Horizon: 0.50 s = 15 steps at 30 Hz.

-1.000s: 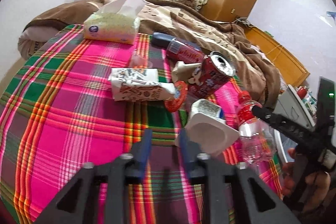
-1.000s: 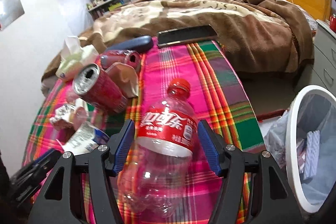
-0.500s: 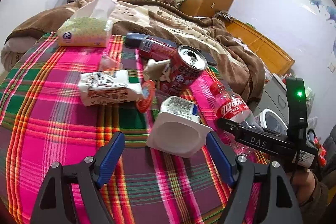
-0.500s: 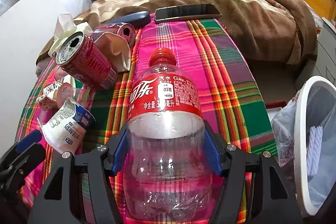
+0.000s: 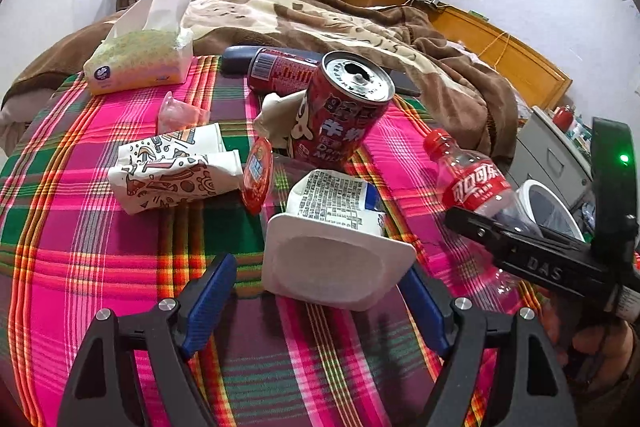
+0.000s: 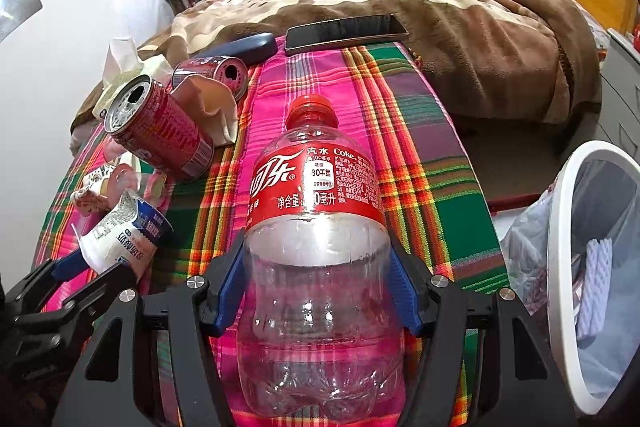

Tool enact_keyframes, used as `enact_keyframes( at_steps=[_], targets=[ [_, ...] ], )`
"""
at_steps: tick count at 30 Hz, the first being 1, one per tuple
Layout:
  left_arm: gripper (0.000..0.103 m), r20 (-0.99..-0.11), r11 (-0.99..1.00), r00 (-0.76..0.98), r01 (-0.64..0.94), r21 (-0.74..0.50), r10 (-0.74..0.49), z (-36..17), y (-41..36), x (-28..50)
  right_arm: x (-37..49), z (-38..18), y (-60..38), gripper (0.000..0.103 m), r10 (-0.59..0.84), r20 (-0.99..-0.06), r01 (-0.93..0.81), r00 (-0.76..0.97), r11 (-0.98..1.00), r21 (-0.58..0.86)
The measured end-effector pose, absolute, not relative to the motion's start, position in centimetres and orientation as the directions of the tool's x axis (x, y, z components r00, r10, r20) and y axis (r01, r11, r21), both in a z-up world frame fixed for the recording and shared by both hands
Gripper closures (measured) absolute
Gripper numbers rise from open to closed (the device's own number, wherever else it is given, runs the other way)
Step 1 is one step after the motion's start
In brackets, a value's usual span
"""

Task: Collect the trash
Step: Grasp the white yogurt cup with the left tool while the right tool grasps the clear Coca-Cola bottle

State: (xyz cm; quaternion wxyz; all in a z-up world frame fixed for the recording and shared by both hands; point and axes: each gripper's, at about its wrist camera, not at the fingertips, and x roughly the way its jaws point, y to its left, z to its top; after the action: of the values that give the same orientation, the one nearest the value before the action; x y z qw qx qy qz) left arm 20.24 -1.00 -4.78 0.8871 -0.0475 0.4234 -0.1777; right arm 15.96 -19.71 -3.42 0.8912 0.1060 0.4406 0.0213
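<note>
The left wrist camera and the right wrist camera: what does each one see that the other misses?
Only the left view shows the printed paper bag clearly and the whole tissue pack. Only the right view shows the phone's full length and the contents of the white bin. Both show the Coke bottle clamped in the right gripper, the yogurt cup between the open left gripper's fingers, and two red cans.
</note>
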Motion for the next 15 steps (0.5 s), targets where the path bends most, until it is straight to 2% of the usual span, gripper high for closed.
enact_keyframes(
  at_steps=[6, 10, 15],
  targets=[
    [0.022, -0.754, 0.936, 0.562, 0.277, -0.218, -0.342, -5.49, -1.8, 21.45, 15.97, -3.55, -19.9, 0.039, 0.145, -0.779, 0.052, 0.61, 0.974, 0.222],
    [0.038, -0.748, 0.94, 0.575, 0.265, -0.214, -0.333, -5.55, -1.79, 21.49, 15.96, -3.58, -19.97, 0.039, 0.153, -0.776, 0.044, 0.612, 0.973, 0.227],
    [0.038, -0.74, 0.942, 0.586, 0.258, -0.214, -0.329, -5.43, -1.49, 21.34, 15.78, -3.63, -20.1, 0.039, 0.162, -0.771, 0.039, 0.616, 0.971, 0.235]
  ],
)
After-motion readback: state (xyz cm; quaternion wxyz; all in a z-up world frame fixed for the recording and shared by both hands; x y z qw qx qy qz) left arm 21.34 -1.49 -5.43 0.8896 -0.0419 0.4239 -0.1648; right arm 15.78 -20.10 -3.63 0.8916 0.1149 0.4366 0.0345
